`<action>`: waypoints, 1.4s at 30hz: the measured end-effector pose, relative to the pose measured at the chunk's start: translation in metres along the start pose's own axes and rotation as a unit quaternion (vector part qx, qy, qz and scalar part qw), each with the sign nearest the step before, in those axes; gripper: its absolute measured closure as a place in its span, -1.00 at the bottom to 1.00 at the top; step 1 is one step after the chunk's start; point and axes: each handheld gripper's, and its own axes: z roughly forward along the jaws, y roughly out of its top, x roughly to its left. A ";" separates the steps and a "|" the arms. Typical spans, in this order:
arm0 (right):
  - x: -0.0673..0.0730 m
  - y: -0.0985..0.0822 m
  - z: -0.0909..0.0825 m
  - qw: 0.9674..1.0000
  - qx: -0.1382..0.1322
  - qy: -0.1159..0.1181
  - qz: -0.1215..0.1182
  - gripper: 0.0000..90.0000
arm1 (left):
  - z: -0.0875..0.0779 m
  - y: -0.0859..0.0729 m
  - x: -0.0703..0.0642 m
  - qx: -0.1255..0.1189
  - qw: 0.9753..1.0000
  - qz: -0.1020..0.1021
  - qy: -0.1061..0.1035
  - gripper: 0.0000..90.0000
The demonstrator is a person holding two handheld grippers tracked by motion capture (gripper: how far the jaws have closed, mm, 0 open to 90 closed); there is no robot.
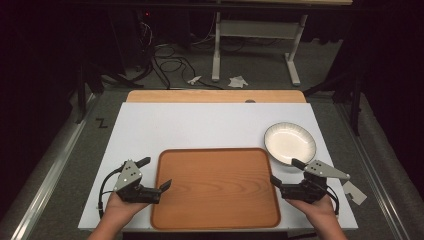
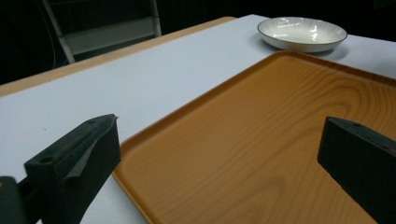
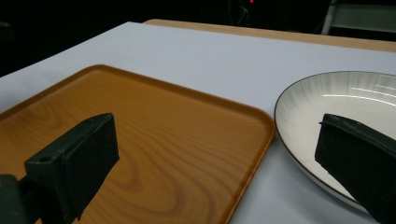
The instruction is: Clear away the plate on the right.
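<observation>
Plate point(image 1: 290, 144) sits on the white counter point(image 1: 200, 125), just beside the far right corner of the tray point(image 1: 215, 220), upright and with nothing in it. Tray lies flat at the near middle of the counter, bare.

Right claw point(image 1: 283, 171) hovers spread wide at the tray's right edge; in the right gripper view one jaw hangs over the plate's near rim, the other over the tray. We judge this the approach to the plate. Next move calls for dropping one jaw inside the rim, one outside, then pinching.

Left claw point(image 1: 156, 173) is also spread, straddling the tray's left edge, holding nothing.

Nothing blocks the reach. The tray's raised lip beside the plate leaves little room there.
</observation>
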 end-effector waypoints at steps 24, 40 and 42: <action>-0.002 -0.002 0.001 1.000 -0.002 0.009 0.000 -1.00 | 0.000 -0.002 0.005 -0.007 1.000 -0.025 -0.005 -0.99; -0.009 -0.001 -0.003 1.000 0.007 -0.008 0.005 -1.00 | 0.000 -0.003 0.006 -0.008 1.000 -0.029 -0.003 -0.99; -0.011 -0.001 -0.004 1.000 0.007 -0.012 0.005 -1.00 | 0.000 -0.003 0.006 -0.008 1.000 -0.029 -0.004 -0.99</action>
